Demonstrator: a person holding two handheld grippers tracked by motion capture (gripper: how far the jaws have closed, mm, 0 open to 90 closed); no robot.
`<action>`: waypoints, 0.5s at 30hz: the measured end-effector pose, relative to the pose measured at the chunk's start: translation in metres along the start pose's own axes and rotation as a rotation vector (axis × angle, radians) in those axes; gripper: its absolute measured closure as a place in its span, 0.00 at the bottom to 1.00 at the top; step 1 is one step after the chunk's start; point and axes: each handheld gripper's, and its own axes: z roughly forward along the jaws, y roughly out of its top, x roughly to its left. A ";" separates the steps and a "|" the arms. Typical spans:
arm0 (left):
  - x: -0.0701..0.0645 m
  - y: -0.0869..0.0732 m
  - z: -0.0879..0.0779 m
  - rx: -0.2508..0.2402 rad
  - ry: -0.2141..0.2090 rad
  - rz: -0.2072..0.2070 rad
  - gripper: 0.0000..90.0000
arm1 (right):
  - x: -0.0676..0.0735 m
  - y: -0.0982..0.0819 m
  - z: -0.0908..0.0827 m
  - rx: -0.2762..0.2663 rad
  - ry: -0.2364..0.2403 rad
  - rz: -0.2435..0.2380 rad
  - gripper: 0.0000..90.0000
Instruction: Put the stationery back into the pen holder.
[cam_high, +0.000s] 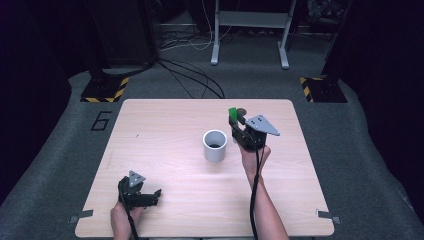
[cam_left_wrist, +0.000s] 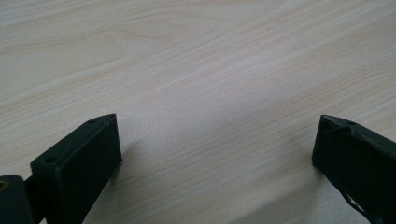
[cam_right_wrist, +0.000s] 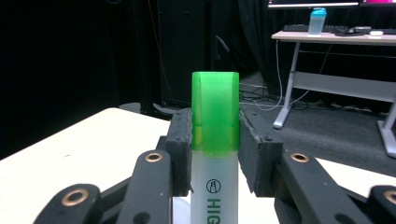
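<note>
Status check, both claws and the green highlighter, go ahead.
Right claw shut on green-capped translucent highlighter, held off the table. Left claw open, low over pale wooden table. White cylindrical cup beside right claw.

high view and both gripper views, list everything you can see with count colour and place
highlighter: 1, green cap on a pale body, clamped between the jaws of the right gripper, cap end sticking out past them
cup: 1, white, near the middle of the table, just left of the right gripper, something dark inside
table: 1, light wood, centre of the high view
desk: 1, pale top on grey legs, far background of the right gripper view
bottle: 1, teal lid, on that desk
cables: several, black and white, on the grey floor beyond the table
left gripper: 1, black, near left corner of the table, jaws open over bare wood
right gripper: 1, black, right of the cup, jaws shut on the highlighter
</note>
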 end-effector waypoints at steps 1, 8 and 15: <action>0.000 0.000 0.000 0.000 0.000 -0.001 0.01 | 0.001 0.001 0.001 0.001 0.002 0.001 0.74; 0.000 0.000 -0.001 0.008 -0.004 0.003 0.01 | 0.008 0.005 0.013 -0.004 0.033 -0.003 0.74; 0.000 0.000 0.000 0.000 0.000 0.000 0.01 | 0.018 0.008 0.027 0.012 0.065 -0.028 0.74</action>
